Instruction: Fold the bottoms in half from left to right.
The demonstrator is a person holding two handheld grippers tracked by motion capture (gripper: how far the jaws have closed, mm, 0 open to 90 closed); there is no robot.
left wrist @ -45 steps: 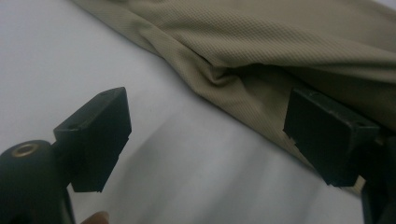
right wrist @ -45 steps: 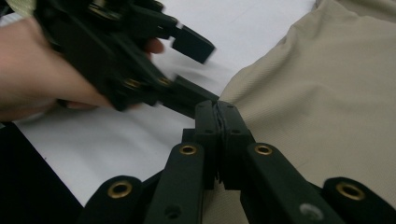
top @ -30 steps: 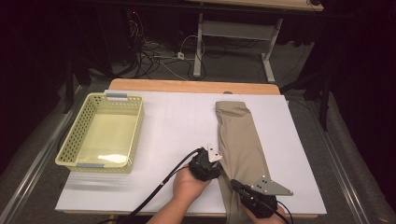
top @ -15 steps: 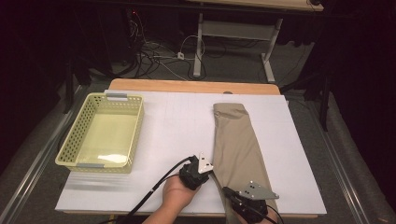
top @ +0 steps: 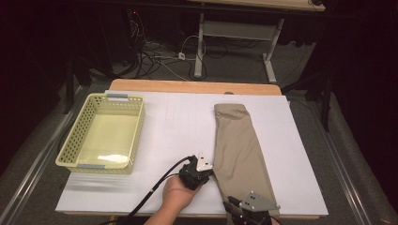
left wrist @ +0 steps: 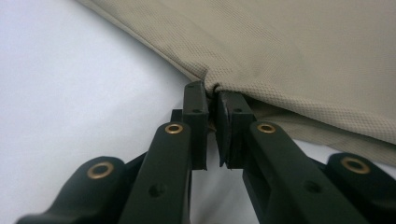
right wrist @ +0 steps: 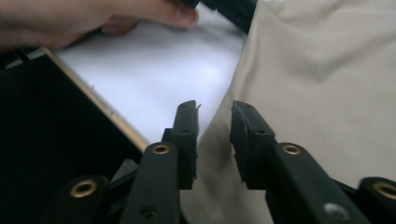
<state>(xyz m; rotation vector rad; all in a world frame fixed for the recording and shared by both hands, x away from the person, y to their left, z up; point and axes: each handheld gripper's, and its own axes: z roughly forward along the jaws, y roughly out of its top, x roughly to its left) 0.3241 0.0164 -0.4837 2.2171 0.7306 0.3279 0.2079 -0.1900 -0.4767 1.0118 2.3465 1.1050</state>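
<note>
A long beige folded cloth (top: 239, 150) lies lengthwise on the right half of the white table (top: 178, 122). My left gripper (top: 211, 176) sits at the cloth's left edge near the front. In the left gripper view it (left wrist: 212, 93) is shut on that edge of the cloth (left wrist: 289, 51), which puckers between the pads. My right gripper (top: 241, 208) is at the table's front edge, by the cloth's near end. In the right gripper view its jaws (right wrist: 212, 109) have just been opening. The cloth (right wrist: 317, 93) lies in the gap between them, and the pads do not press on it.
A pale yellow plastic basket (top: 94, 165) stands on the left part of the table. The person's left hand (right wrist: 93, 18) rests on the table near the front edge. Beyond the table are a wooden strip, cables on the floor and a metal desk frame.
My right gripper has slid toward the table's near edge and slightly left. The left gripper has stayed at the cloth's edge. The cloth lies where it did.
</note>
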